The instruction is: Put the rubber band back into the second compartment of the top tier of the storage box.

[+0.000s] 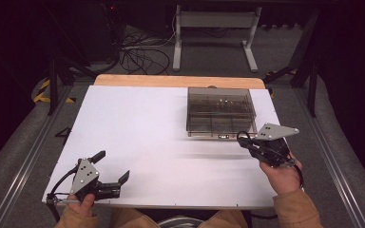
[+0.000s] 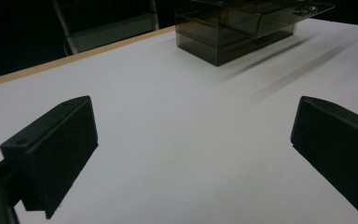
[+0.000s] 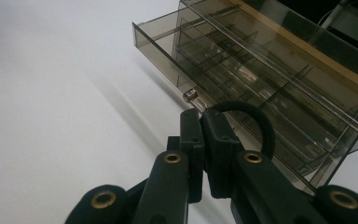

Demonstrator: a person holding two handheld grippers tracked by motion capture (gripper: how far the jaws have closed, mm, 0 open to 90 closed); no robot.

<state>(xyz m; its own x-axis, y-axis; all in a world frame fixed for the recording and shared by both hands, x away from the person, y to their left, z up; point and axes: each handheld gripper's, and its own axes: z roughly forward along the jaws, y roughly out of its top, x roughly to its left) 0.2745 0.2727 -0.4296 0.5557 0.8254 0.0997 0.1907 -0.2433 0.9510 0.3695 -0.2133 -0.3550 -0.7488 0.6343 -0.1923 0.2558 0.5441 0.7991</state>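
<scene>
Smoked-plastic drawer organiser (image 1: 221,111) sits far right, top drawer (image 3: 242,88) partly out. Right gripper (image 3: 204,135) is clamped on a black hair tie (image 3: 261,122); left gripper (image 2: 191,154) gapes, idle. Risk: tie snagging the drawer front on release.

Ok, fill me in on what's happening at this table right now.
A person sits at a white table with a gripper in each hand. The right gripper is shut on a black loop, likely a hair tie, right in front of a smoky clear drawer box whose top drawer is pulled partly out. The left gripper rests open near the table's near left corner, holding nothing.
</scene>
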